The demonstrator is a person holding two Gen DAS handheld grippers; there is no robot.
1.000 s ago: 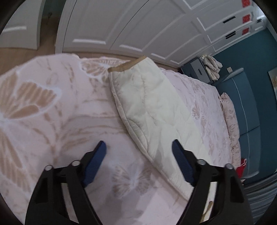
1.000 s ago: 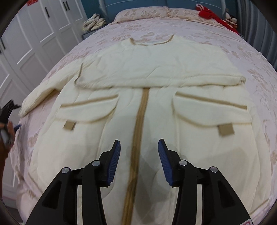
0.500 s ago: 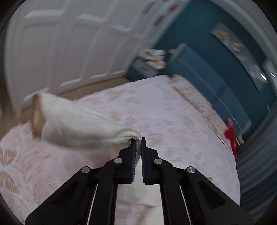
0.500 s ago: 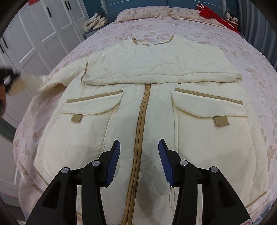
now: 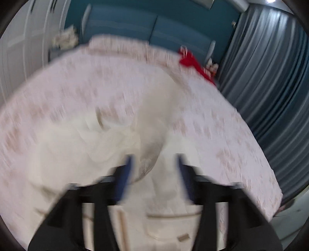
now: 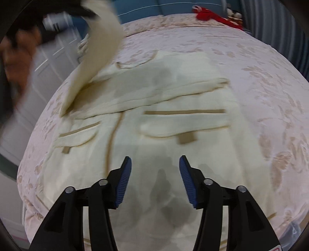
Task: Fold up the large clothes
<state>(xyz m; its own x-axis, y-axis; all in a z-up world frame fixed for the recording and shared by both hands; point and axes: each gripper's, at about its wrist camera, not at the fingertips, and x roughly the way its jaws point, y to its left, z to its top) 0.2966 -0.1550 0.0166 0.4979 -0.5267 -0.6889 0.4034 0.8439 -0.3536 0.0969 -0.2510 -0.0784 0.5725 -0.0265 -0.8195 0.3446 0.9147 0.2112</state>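
A large cream quilted coat [image 6: 164, 135] with tan trim and two flap pockets lies front-up on the bed. Its left sleeve [image 6: 96, 50] is lifted in the air at the upper left, by the hand-held left gripper. In the blurred left wrist view my left gripper [image 5: 154, 173] has its jaws apart, and the cream sleeve [image 5: 146, 139] hangs just ahead of the left finger; I cannot tell if it still touches. My right gripper [image 6: 155, 179] is open and empty, hovering over the coat's lower front.
The bed has a pink floral cover [image 6: 270, 96]. A red cloth [image 6: 212, 16] lies near the pillows by the blue headboard [image 5: 154, 29]. White wardrobe doors [image 6: 48, 63] stand on the left, grey curtains [image 5: 270, 77] on the right.
My left gripper closed on the sleeve, swung it up and over toward the coat's body, and now its jaws have opened. My right gripper has shifted slightly and stays open.
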